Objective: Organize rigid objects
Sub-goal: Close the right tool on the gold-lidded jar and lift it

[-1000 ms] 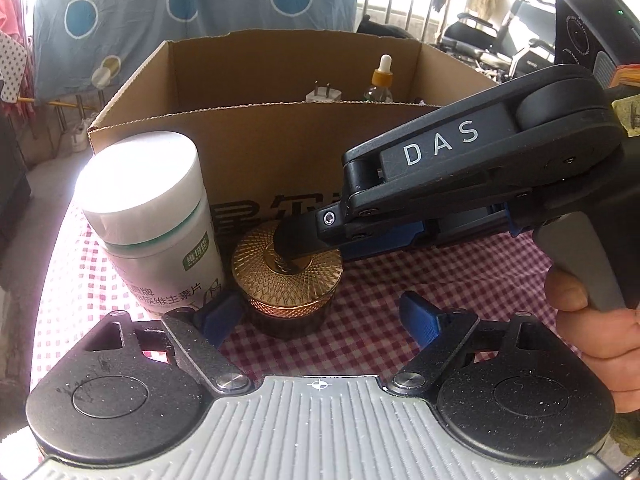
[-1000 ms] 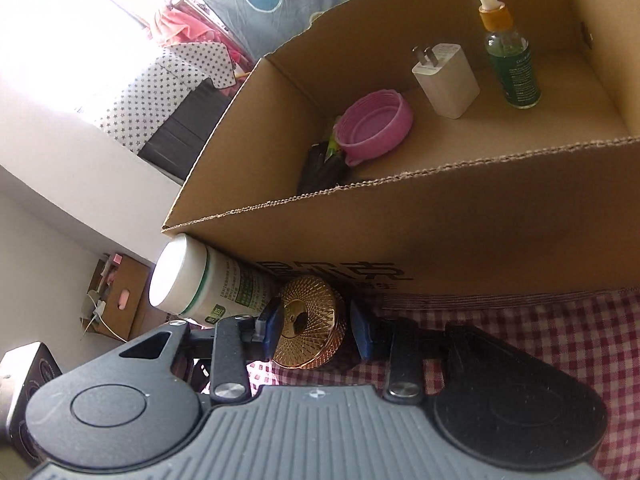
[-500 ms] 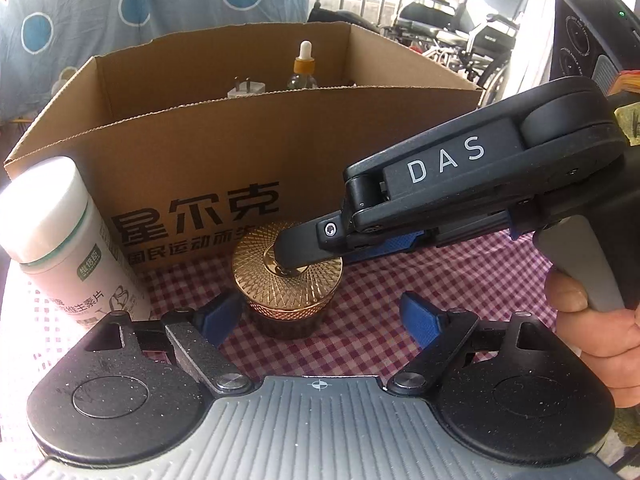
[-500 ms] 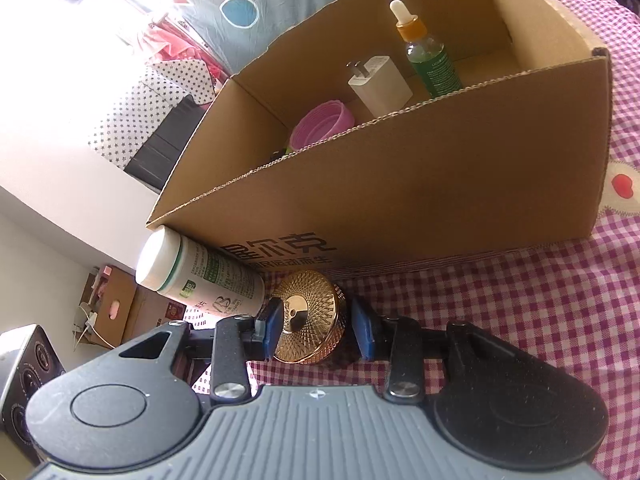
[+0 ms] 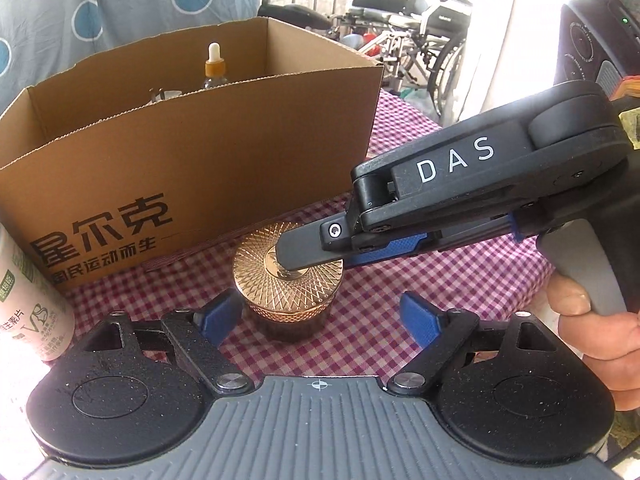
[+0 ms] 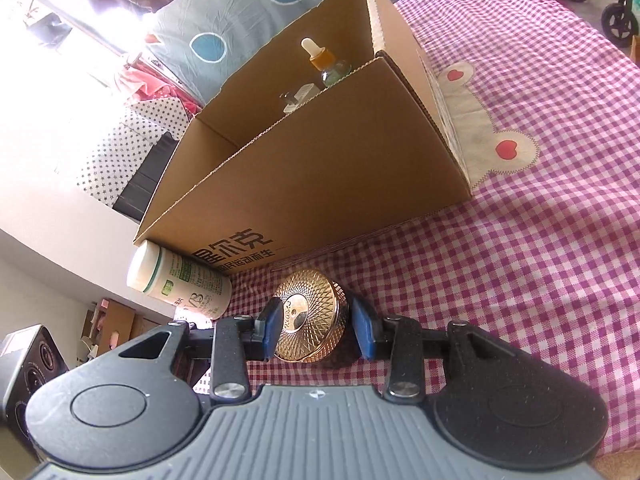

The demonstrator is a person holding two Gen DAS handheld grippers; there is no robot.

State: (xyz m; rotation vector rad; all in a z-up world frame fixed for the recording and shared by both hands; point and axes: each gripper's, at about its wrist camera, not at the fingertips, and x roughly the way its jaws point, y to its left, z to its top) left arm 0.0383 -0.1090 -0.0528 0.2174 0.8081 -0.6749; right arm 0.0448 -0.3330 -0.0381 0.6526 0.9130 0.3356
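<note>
Background only: pink-white checked cloth point(image 6: 540, 240) covers the surface, with a heart appliqué patch point(image 6: 486, 136) near the far edge. Blue-dotted sheet point(image 5: 120, 8) hangs behind. Wheelchairs point(image 5: 404, 40) parked beyond the far right corner. Star-print fabric point(image 6: 132, 148) and a black device point(image 6: 28, 364) off the left edge.

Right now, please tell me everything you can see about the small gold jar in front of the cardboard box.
The gold jar is small and round, with a shiny metallic lid patterned in fine crossed lines around a smooth centre disc. Its darker, amber-looking body shows below the lid. The right gripper pads clamp its lid. The left gripper stands open near it, apparently without touching. Below it lies the checked cloth.
</note>
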